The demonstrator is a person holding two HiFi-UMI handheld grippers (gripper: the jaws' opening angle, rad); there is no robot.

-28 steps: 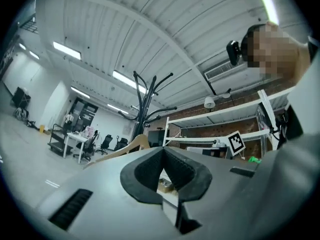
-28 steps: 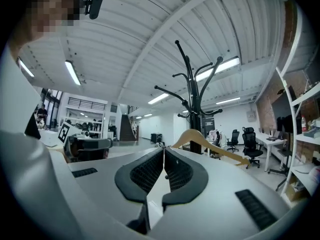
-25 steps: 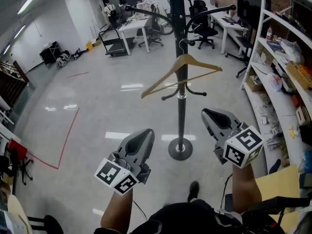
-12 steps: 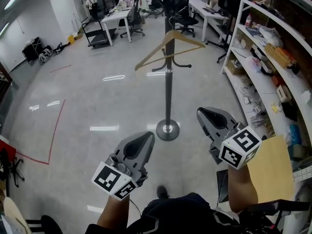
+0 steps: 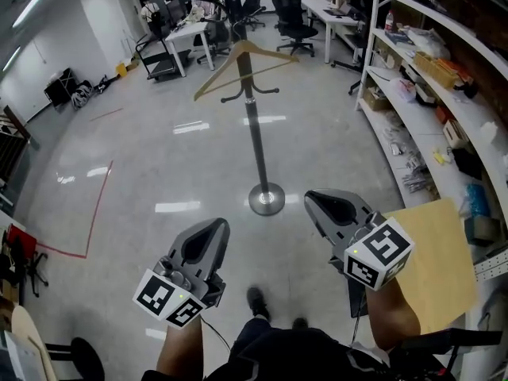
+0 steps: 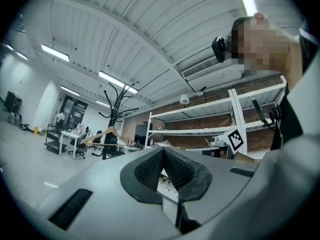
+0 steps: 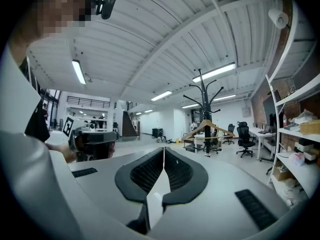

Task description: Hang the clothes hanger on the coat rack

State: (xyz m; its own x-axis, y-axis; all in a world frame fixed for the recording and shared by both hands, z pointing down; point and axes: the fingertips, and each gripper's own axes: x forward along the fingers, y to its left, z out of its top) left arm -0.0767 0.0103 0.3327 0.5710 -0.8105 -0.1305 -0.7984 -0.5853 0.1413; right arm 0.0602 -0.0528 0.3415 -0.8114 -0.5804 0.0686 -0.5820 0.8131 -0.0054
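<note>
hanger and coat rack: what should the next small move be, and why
Probably none beyond lowering both grippers: the wooden hanger already hangs on the coat rack, and the left gripper and right gripper are shut, empty and well short of it, so the job looks done.

- Pale glossy floor (image 5: 175, 157), reflecting the ceiling lights.
- Red tape line (image 5: 100, 205) on the floor at left, bent at a corner.
- White shelving (image 5: 432, 125) along the right wall, its boards crowded with small clutter and boxes.
- Tan sheet (image 5: 436, 260) lying at the shelving's near end.
- Black office chair (image 5: 290, 10) far back, near a white worktop (image 5: 337, 10).
- Second white worktop (image 5: 189, 32) at back left, with clutter on it.
- Black bags (image 5: 62, 90) against the left wall.
- Long strip lights (image 6: 114, 77) on a ribbed white ceiling.
</note>
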